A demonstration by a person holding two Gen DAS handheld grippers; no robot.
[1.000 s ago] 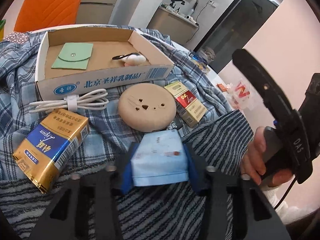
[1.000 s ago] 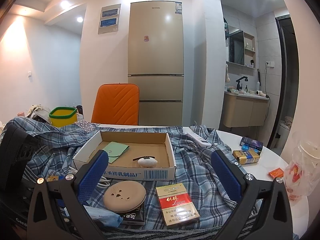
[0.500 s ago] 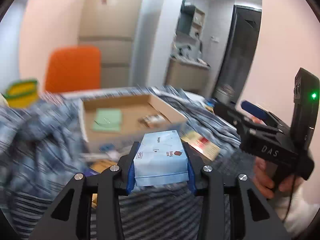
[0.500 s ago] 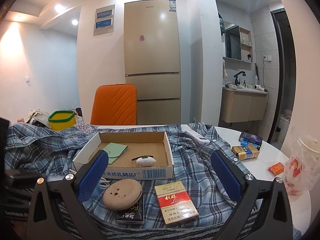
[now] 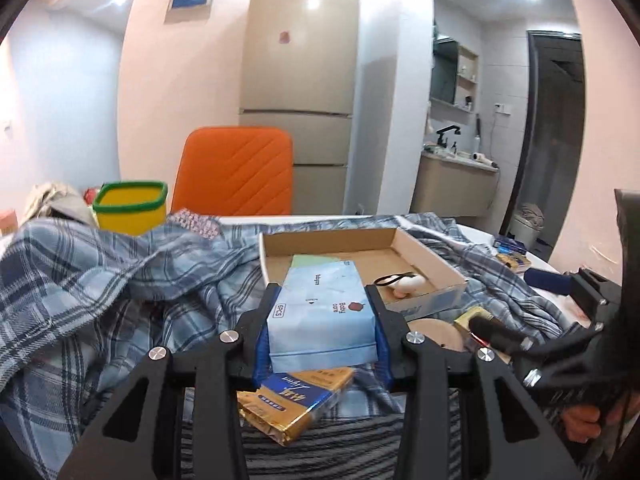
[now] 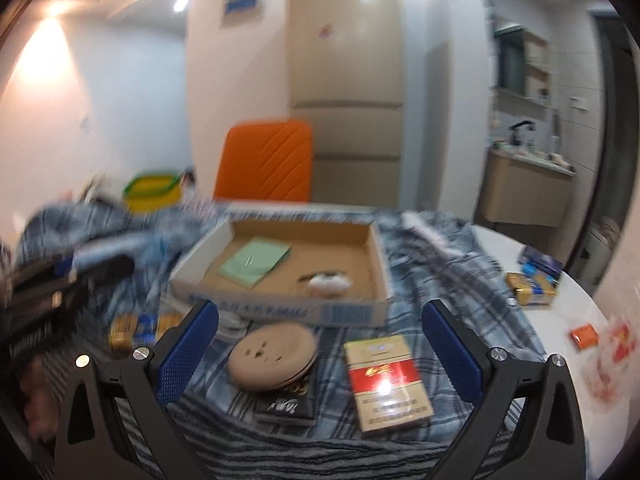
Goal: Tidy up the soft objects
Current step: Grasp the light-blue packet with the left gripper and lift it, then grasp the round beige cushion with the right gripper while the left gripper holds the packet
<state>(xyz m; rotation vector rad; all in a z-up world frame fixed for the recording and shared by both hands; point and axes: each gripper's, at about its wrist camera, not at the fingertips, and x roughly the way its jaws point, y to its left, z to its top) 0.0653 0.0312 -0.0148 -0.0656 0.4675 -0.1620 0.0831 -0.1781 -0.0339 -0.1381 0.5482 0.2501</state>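
My left gripper (image 5: 322, 322) is shut on a light blue tissue pack (image 5: 322, 314) and holds it in the air, in front of the shallow cardboard box (image 5: 444, 274). That box (image 6: 280, 308) holds a green pouch (image 6: 254, 262) and a small white object with a black loop (image 6: 328, 282). My right gripper (image 6: 318, 344) stands open with nothing between its blue pads, above a round beige case (image 6: 274, 354) and a red and gold pack (image 6: 384, 380) on the plaid cloth (image 6: 440, 268).
A gold and blue pack (image 5: 296, 404) lies under the left gripper. A yellow tub with a green rim (image 5: 130, 206) and an orange chair (image 5: 236, 176) stand behind the table. More small packs (image 6: 534, 282) lie at the right on the white tabletop (image 6: 576, 308).
The left gripper has lifted the tissue pack off the striped cloth and tipped up toward the box. The right gripper has shifted and its view is now blurred, with its jaws still open.
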